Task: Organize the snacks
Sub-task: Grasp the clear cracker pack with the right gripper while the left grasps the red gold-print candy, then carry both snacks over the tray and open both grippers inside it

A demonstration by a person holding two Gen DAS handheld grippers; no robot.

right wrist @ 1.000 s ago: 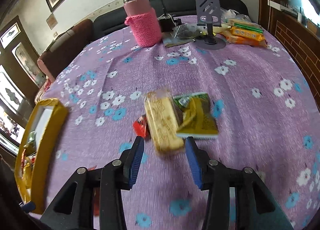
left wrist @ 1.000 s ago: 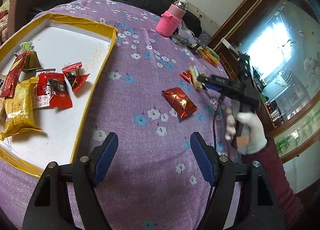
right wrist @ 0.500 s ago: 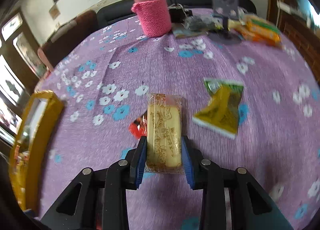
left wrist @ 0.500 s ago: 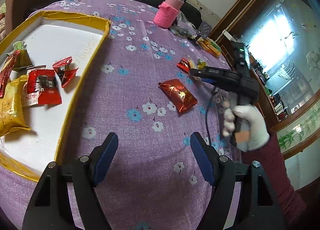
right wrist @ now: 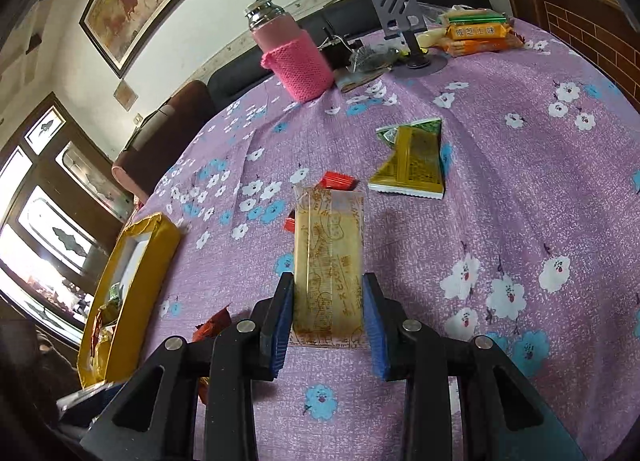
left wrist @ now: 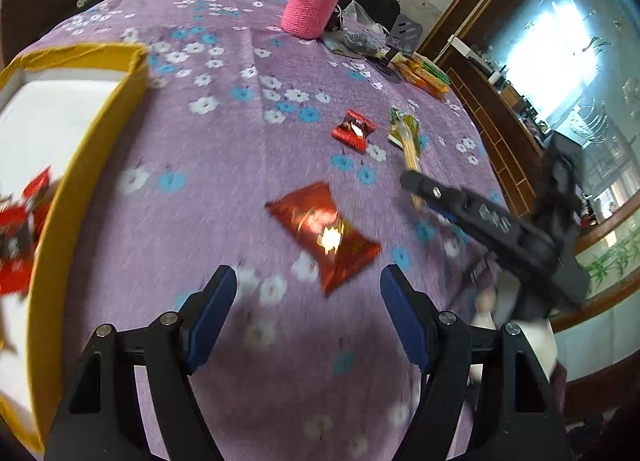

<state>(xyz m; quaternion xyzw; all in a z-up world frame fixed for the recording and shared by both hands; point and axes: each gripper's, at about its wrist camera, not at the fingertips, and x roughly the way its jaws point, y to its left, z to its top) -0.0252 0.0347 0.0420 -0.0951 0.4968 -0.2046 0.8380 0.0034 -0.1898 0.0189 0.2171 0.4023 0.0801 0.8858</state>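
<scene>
My right gripper (right wrist: 326, 307) is shut on a long tan biscuit packet (right wrist: 328, 257) and holds it above the purple flowered tablecloth; it also shows in the left wrist view (left wrist: 416, 181). My left gripper (left wrist: 308, 309) is open and empty, just short of a shiny red foil packet (left wrist: 326, 233). A small red candy (left wrist: 354, 129) and a green-yellow packet (right wrist: 412, 159) lie farther out. The yellow-rimmed white tray (left wrist: 84, 165) at the left holds red snacks (left wrist: 16, 245).
A pink knit-sleeved flask (right wrist: 296, 57), a grey phone stand (right wrist: 404, 33), orange biscuit packs (right wrist: 476, 35) and a crumpled bag stand at the table's far side. A dark sofa lies behind. A wooden cabinet is at the right (left wrist: 500, 117).
My right gripper has closed on the tan biscuit packet and lifted it off the cloth. My left gripper has swung right and forward, toward the red foil packet.
</scene>
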